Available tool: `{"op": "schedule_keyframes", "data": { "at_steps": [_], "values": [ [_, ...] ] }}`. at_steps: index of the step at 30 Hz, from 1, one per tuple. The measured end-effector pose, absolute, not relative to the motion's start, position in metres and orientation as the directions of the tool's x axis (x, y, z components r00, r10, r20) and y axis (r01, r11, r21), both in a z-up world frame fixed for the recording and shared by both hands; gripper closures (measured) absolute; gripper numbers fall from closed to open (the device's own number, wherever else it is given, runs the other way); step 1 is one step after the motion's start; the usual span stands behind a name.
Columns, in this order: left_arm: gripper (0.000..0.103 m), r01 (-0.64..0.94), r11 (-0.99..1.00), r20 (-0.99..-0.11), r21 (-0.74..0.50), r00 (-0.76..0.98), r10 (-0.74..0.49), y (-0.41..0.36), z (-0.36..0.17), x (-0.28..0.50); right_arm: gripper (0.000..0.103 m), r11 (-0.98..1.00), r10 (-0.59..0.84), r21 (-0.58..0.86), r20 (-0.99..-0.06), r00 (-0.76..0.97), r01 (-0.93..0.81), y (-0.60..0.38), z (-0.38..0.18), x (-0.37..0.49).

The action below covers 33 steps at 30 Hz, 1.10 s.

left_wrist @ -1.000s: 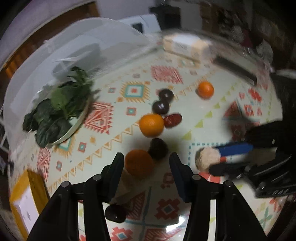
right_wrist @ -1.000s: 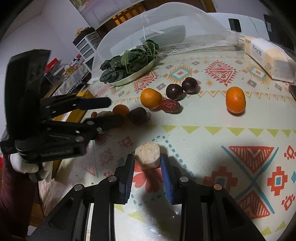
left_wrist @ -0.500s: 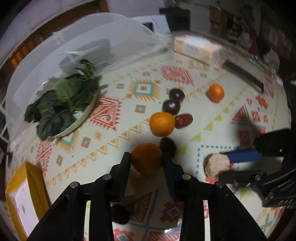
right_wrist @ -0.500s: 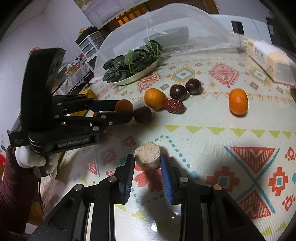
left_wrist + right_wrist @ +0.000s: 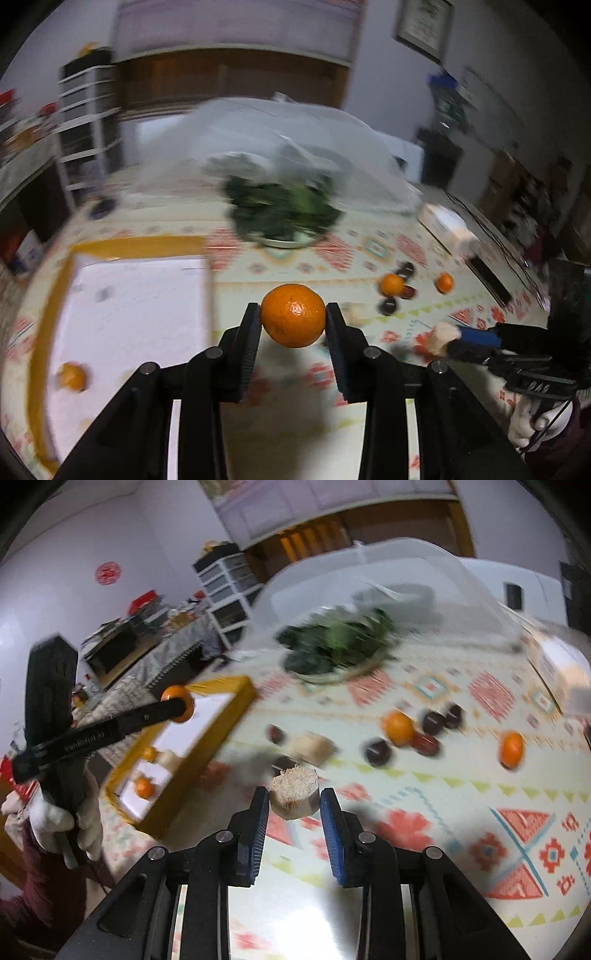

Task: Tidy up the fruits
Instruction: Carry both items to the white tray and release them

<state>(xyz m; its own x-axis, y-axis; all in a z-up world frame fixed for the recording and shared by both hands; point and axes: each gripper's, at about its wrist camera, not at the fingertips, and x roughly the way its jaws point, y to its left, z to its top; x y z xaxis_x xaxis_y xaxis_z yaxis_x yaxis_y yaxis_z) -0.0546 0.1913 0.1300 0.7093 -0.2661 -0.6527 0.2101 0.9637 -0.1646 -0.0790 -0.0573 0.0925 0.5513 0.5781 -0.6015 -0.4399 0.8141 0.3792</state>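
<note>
You can read little here. In the right wrist view, white lettering "GenRobot AI", blurred, runs along the arm of your left gripper [image 5: 177, 705]. The tissue pack's print, far right, is smeared beyond reading.

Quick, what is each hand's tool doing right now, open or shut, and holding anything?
Left tool: shut on an orange, lifted off the table.
Right tool: shut on a pale fibrous chunk, also lifted.

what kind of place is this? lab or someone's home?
Most likely a home dining area: a patterned tablecloth, a plate of leafy greens by a mesh food cover, and plastic drawer units along the wall.
</note>
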Motion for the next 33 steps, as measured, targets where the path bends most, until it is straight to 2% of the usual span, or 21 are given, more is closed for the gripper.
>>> {"op": "schedule_keyframes", "data": {
  "at_steps": [6,11,19,23,24,25,26,27,28,30,33],
  "values": [
    [0.069,0.037,0.987,-0.661,-0.157,0.739,-0.133,0.272,0.135,-0.067,0.072,0.737,0.667,0.401,-0.565,0.486,-0.545,0.027,0.13,-0.06],
    [0.069,-0.065,0.989,-0.702,-0.13,0.711,-0.046,0.32,0.118,-0.055,0.072,0.692,0.698,0.428,-0.604,0.385,-0.582,0.105,0.118,-0.033],
    [0.069,-0.141,0.971,-0.771,-0.193,0.634,-0.061,0.362,0.068,-0.02,0.072,0.723,0.635,0.4,-0.706,0.314,-0.563,0.18,0.064,0.004],
    [0.068,-0.171,0.958,-0.771,-0.231,0.632,-0.073,0.372,0.06,-0.019,0.072,0.731,0.629,0.406,-0.712,0.312,-0.548,0.187,0.051,0.013],
    [0.061,-0.171,0.955,-0.767,-0.244,0.637,-0.082,0.374,0.061,-0.02,0.072,0.736,0.626,0.406,-0.714,0.315,-0.542,0.187,0.05,0.014],
    [0.046,-0.174,0.949,-0.76,-0.263,0.643,-0.093,0.376,0.062,-0.022,0.072,0.734,0.629,0.41,-0.711,0.314,-0.541,0.186,0.049,0.015],
    [0.037,-0.181,0.946,-0.757,-0.268,0.648,-0.091,0.378,0.065,-0.024,0.072,0.736,0.627,0.404,-0.71,0.321,-0.543,0.185,0.05,0.014],
    [0.022,-0.197,0.944,-0.751,-0.264,0.657,-0.073,0.379,0.068,-0.027,0.072,0.742,0.62,0.39,-0.709,0.336,-0.546,0.185,0.053,0.013],
    [0.016,-0.218,0.943,-0.739,-0.25,0.672,-0.041,0.38,0.074,-0.033,0.072,0.748,0.613,0.367,-0.702,0.362,-0.553,0.181,0.059,0.009],
    [0.014,-0.224,0.944,-0.717,-0.243,0.697,-0.019,0.379,0.084,-0.04,0.069,0.749,0.615,0.351,-0.683,0.393,-0.562,0.173,0.07,0.002],
    [0.014,-0.2,0.929,-0.68,-0.31,0.73,-0.07,0.38,0.096,-0.053,0.055,0.757,0.62,0.341,-0.645,0.447,-0.558,0.154,0.088,-0.008]
  ]
}}
